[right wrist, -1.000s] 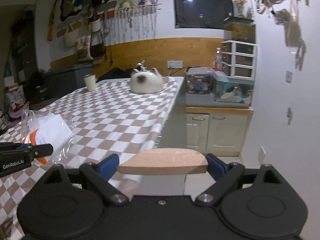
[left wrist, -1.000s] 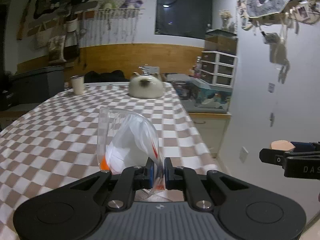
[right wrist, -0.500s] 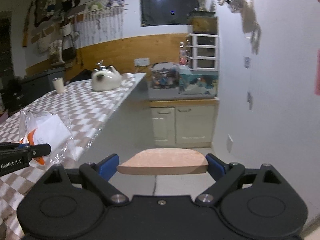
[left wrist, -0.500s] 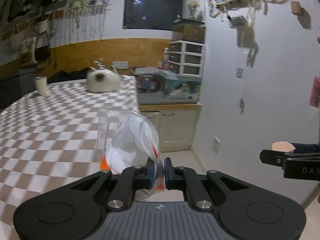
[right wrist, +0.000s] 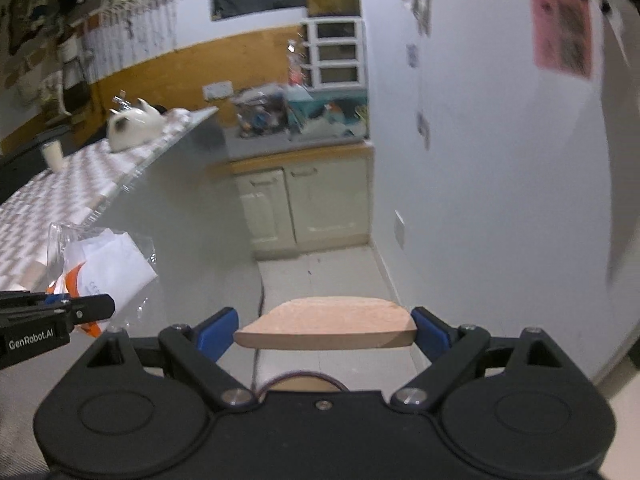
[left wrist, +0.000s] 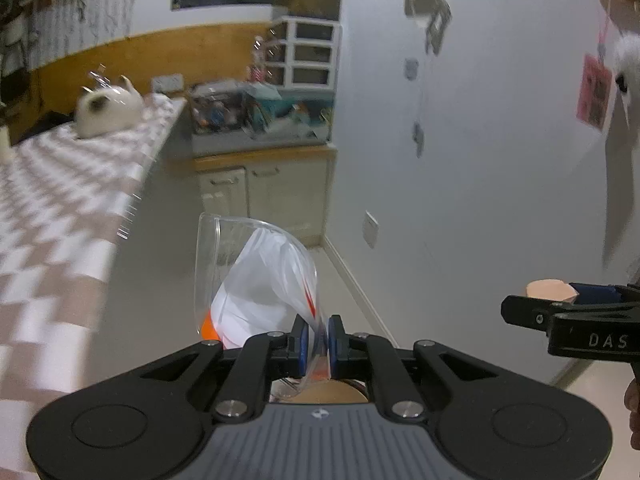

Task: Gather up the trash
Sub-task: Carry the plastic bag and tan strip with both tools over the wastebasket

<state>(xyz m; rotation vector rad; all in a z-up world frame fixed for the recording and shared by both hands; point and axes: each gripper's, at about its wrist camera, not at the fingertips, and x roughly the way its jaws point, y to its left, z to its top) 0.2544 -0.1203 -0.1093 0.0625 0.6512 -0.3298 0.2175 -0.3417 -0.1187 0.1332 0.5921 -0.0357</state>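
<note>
The left tongs (left wrist: 317, 340) have a matte black body with two round raised discs, silver screws at the linkage joints, blue pads on the fingertips (left wrist: 301, 342) and a ribbed grey panel bearing a small white logo. The right tongs (right wrist: 325, 330) share the black shell, silver screws and blue pads. White side lettering reads "GenRobot.AI" on the left tongs, "DAS" on the right.

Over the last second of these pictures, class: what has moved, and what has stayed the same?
Both views have swung right, away from the checkered table toward the cabinets and white wall. Nothing was picked up or released. The left claw still pinches the clear plastic bag, and the right claw still grips the tan wooden piece.
</note>
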